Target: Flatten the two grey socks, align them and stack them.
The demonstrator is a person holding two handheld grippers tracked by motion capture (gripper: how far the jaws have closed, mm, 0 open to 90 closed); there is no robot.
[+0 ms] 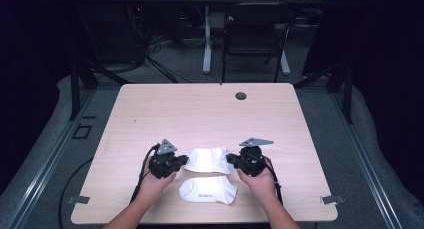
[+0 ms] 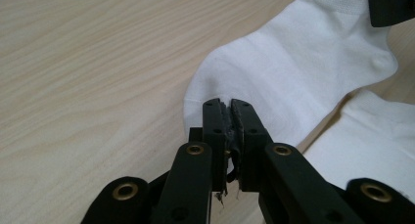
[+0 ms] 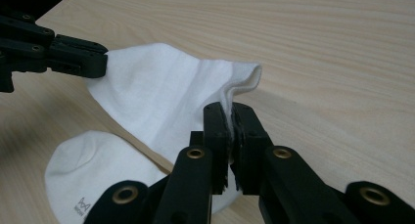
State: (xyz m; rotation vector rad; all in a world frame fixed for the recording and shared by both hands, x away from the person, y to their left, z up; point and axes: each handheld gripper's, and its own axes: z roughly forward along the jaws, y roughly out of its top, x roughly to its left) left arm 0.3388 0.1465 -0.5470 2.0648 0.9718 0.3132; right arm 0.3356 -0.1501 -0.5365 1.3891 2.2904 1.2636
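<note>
While the left gripper [image 1: 176,162] and the right gripper [image 1: 233,160] each pinch an end of the upper sock [image 1: 207,159], jaws clamped on its fabric, it hangs stretched between them over the table [image 1: 200,109]. A second sock [image 1: 210,190] (small grey logo) lies flat at six o'clock from it, just beside. A dark grommet [image 1: 241,95] sits toward twelve o'clock, well apart.

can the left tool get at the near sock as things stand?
Probably not yet: the left tool is shut on the upper sock, shared with the right tool. The near sock lies uncovered right beside it.
</note>
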